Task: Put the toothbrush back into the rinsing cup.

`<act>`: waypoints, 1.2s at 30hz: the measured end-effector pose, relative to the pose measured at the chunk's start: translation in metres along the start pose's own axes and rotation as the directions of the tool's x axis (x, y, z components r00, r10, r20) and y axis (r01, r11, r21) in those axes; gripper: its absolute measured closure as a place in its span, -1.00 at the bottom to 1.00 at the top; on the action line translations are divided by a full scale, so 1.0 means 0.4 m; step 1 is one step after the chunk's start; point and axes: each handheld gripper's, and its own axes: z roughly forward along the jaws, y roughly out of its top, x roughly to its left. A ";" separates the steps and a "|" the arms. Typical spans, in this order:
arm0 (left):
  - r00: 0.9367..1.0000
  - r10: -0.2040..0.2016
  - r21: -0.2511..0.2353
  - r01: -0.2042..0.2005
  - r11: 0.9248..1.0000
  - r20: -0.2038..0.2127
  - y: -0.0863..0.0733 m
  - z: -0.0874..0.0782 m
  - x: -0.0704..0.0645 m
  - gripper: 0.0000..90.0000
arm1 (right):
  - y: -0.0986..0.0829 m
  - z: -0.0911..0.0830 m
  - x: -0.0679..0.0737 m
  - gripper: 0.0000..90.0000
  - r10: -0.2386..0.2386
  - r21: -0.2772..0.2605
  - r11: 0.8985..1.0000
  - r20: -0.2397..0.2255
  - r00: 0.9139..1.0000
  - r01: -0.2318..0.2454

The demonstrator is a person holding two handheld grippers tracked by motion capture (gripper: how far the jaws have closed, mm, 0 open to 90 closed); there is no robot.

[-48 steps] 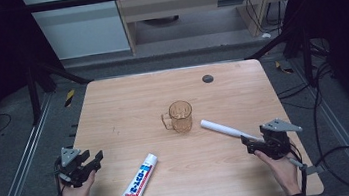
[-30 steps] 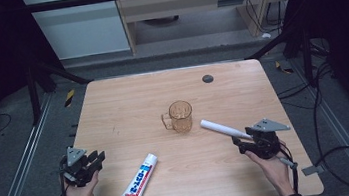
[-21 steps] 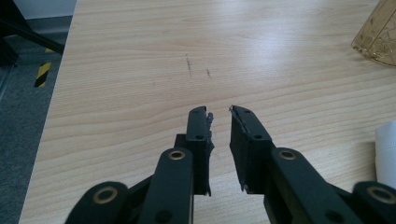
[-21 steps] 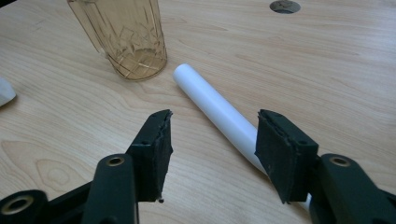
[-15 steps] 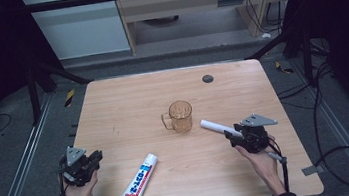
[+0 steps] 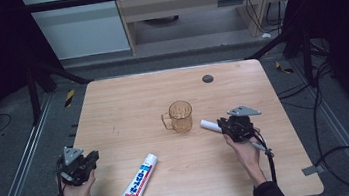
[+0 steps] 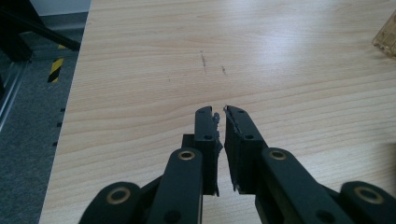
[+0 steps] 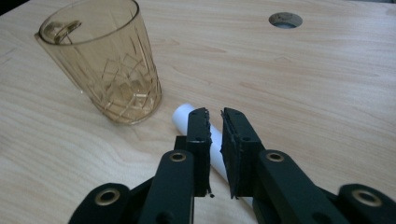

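Right gripper view has the white tube (image 8: 187, 115) lying flat on the table (image 8: 327, 93), running straight out ahead between the right gripper (image 8: 214, 114)'s jaws, its rounded far end poking just past the tips. The jaws stand a narrow gap apart on either side of it; whether they are already pressing on it I cannot tell, as the contact is hidden. Its long axis follows the jaws, and the far end points toward the foot of the amber glass mug (image 8: 105, 60), just beyond and left of the tips.

It looks light, smooth and probably slippery, likely to roll sideways if nudged. Taking it across its width, near the middle, seems safest.

From the high view, the left gripper (image 6: 90, 157) rests well apart at the table's near edge, jaws almost closed on nothing, with the toothpaste tube (image 6: 140, 179) to its right.
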 end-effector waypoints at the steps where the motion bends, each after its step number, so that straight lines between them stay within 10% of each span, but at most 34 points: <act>1: 1.000 0.001 -0.002 -0.001 1.000 -0.001 -0.001 0.001 0.001 0.83 | 0.003 0.004 0.001 0.86 0.001 -0.005 1.000 -0.001 1.000 -0.001; 21: 0.999 0.005 0.004 -0.004 1.000 -0.037 -0.007 0.007 0.015 0.59 | 0.011 0.147 -0.018 1.00 0.100 0.041 0.994 0.064 0.993 -0.103; 36: 0.999 0.009 0.009 -0.009 1.000 -0.040 -0.007 0.010 0.016 0.57 | -0.005 0.172 -0.025 0.99 0.070 0.126 0.989 0.077 0.995 -0.079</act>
